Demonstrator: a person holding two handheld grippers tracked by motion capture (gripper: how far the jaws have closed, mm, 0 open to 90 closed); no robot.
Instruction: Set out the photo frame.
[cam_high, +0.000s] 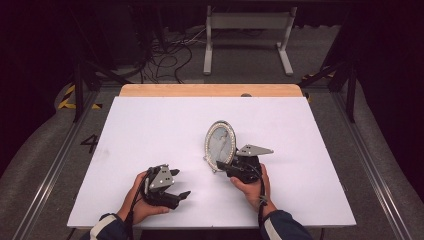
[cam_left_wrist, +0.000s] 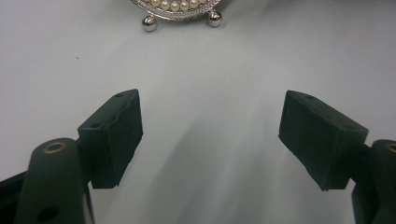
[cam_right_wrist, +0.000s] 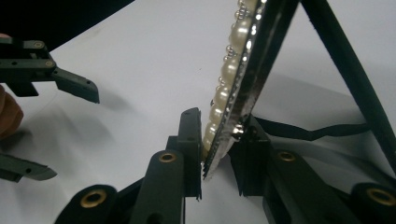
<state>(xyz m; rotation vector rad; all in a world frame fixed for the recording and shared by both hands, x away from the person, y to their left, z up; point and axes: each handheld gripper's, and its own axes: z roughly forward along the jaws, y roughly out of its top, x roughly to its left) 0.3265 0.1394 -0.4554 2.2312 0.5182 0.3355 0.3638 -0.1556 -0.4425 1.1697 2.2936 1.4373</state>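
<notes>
From the high view, I am reaching in from the near edge with both forearms. My left hand (cam_high: 142, 197) is resting low on the white bench (cam_high: 150, 130) near its front edge, carrying the left gripper (cam_high: 177, 185) with its jaws pointing to the right, toward the oval picture frame (cam_high: 220, 142). My right hand (cam_high: 252, 187) is lying just behind the right gripper (cam_high: 220, 165), which is pointing up and left into the bottom edge of the frame. The frame is standing nearly upright a little right of the bench's middle, its pearl-studded rim facing my side, and it is holding a pale picture behind its glass.

In the left gripper view, my left jaws are standing wide apart with only bare bench between them. The pads (cam_left_wrist: 116, 135) are touching nothing. Ahead, well apart from them, the frame's lower rim (cam_left_wrist: 175, 7) is showing with its two small silver ball feet sitting on the bench.

In the right gripper view, my right jaws are sitting on either side of the frame's edge (cam_right_wrist: 233, 84), one pad (cam_right_wrist: 191, 140) against the pearl front and the other against the dark back, clamping on the rim. The frame is leaning back on its black easel leg (cam_right_wrist: 350, 65). My left gripper (cam_right_wrist: 60, 126) is hanging open off to the side, near the frame but apart from it.
</notes>
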